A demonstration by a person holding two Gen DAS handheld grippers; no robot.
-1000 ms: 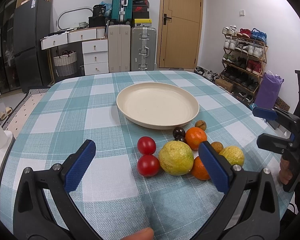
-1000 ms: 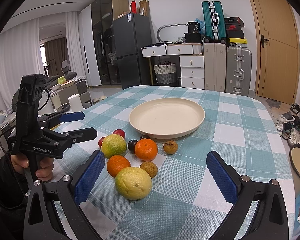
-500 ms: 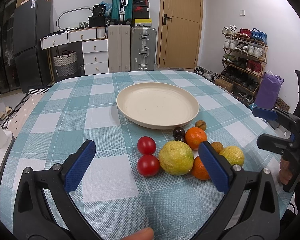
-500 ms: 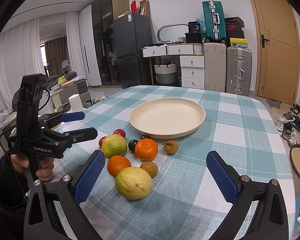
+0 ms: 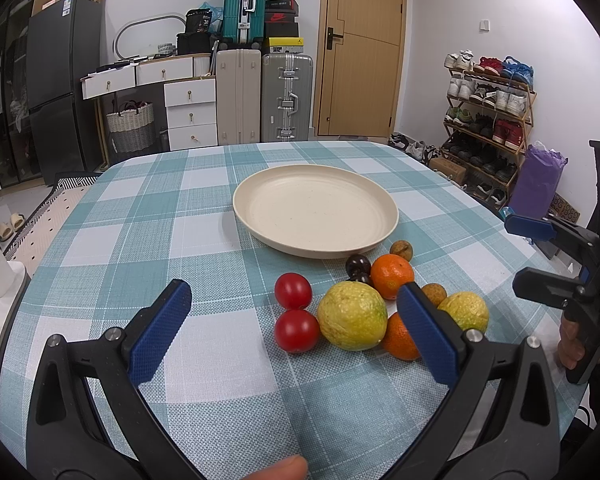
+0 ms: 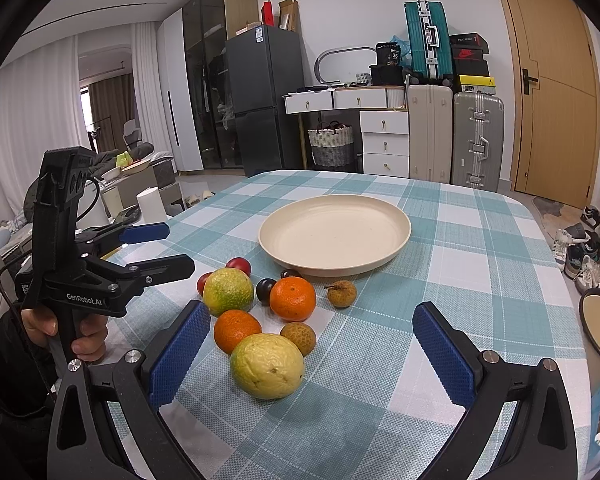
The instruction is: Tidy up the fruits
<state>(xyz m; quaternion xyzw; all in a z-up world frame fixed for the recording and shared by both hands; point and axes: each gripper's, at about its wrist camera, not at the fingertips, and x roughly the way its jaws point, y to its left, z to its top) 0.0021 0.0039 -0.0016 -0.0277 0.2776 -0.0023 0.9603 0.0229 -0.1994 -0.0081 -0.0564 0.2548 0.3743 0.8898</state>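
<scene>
Left wrist: blue fingers (image 5: pixel 426 332) half-hide an orange (image 5: pixel 400 338).

Matt cream plate (image 5: pixel 316 210) on woven checked tablecloth (image 5: pixel 148 240); glossy tomatoes (image 5: pixel 293 290) (smooth-skinned), dimpled guava (image 6: pixel 267 365)

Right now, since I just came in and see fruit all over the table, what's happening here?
A person holds a two-finger gripper in each hand over a checked table. The left gripper and right gripper are both open and hold nothing. The cream plate has nothing on it. The fruit sits in a cluster beside it: two tomatoes, two oranges, two yellow-green fruits, and smaller dark and brown ones. No sorting shows yet.
</scene>
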